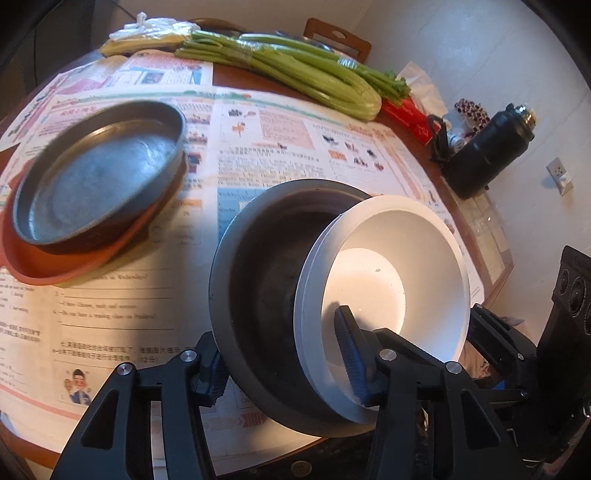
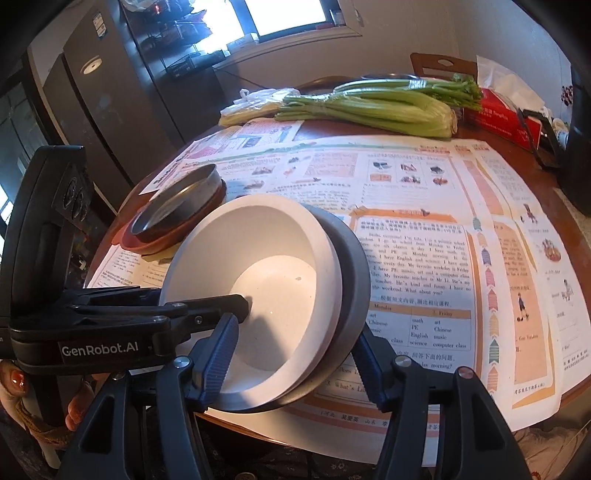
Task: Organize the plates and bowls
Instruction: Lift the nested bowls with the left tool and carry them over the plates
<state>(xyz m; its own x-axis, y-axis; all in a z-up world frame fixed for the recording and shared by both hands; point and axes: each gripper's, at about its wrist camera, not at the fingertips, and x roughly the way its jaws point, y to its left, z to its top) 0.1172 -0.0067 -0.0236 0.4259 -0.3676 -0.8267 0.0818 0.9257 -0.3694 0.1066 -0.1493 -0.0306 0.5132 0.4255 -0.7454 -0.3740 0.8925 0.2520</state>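
A white bowl (image 1: 388, 266) (image 2: 258, 273) sits tilted inside a dark metal bowl (image 1: 266, 266) (image 2: 356, 280) at the table's near edge. My left gripper (image 1: 277, 332) straddles their near walls, with one pad outside the dark bowl and the other inside the white bowl, shut on both. From the other side my right gripper (image 2: 297, 328) clamps the same pair, one pad inside the white bowl and one outside the dark bowl. A shallow metal plate (image 1: 99, 173) (image 2: 181, 203) rests on a terracotta plate (image 1: 55, 266) (image 2: 173, 236) further left.
Newspaper (image 2: 406, 221) covers the round wooden table. Celery (image 1: 295, 70) (image 2: 369, 107), a plastic bag (image 1: 155, 29), a red tissue box (image 2: 498, 118) and a black flask (image 1: 487, 151) line the far side. A chair back (image 2: 439, 66) stands behind. A hand (image 2: 77, 410) shows low on the left.
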